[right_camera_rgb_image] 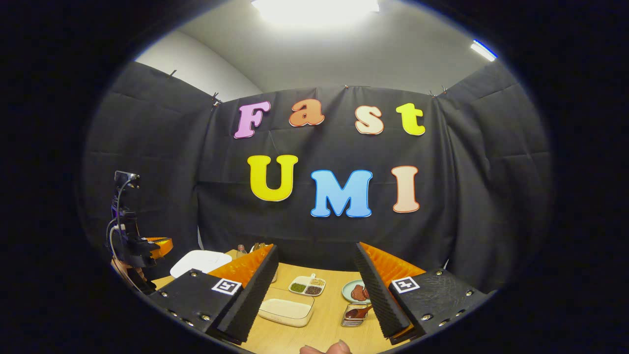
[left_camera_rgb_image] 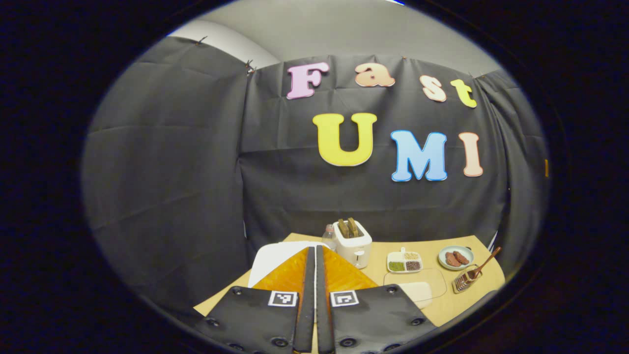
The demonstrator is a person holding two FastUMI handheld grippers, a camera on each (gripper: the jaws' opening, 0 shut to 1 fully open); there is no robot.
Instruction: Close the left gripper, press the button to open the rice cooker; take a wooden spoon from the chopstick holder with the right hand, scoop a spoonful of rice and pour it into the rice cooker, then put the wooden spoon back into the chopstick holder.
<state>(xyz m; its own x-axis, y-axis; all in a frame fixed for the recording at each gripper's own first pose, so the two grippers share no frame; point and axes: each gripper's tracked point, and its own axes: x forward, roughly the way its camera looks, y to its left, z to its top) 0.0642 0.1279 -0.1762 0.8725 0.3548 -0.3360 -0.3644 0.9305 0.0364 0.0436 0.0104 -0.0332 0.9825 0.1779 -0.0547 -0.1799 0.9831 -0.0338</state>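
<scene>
In the left gripper view my left gripper (left_camera_rgb_image: 315,249) is shut with nothing between its fingers, raised in front of the white rice cooker (left_camera_rgb_image: 275,256), whose lid is down. A metal chopstick holder (left_camera_rgb_image: 464,281) at the table's right holds a wooden spoon (left_camera_rgb_image: 486,263). A clear container of rice (left_camera_rgb_image: 416,289) lies between them. In the right gripper view my right gripper (right_camera_rgb_image: 317,248) is open and empty, high above the rice container (right_camera_rgb_image: 287,310) and the chopstick holder (right_camera_rgb_image: 355,314). The rice cooker (right_camera_rgb_image: 201,260) sits at the left, with the left gripper (right_camera_rgb_image: 142,244) beside it.
A white toaster (left_camera_rgb_image: 353,242) with toast and a small bottle (left_camera_rgb_image: 329,235) stand behind the cooker. A divided dish of grains (left_camera_rgb_image: 404,262) and a plate of red meat (left_camera_rgb_image: 456,257) sit at the back right of the wooden table (left_camera_rgb_image: 457,300). A person's fingertip (right_camera_rgb_image: 327,348) shows at the bottom.
</scene>
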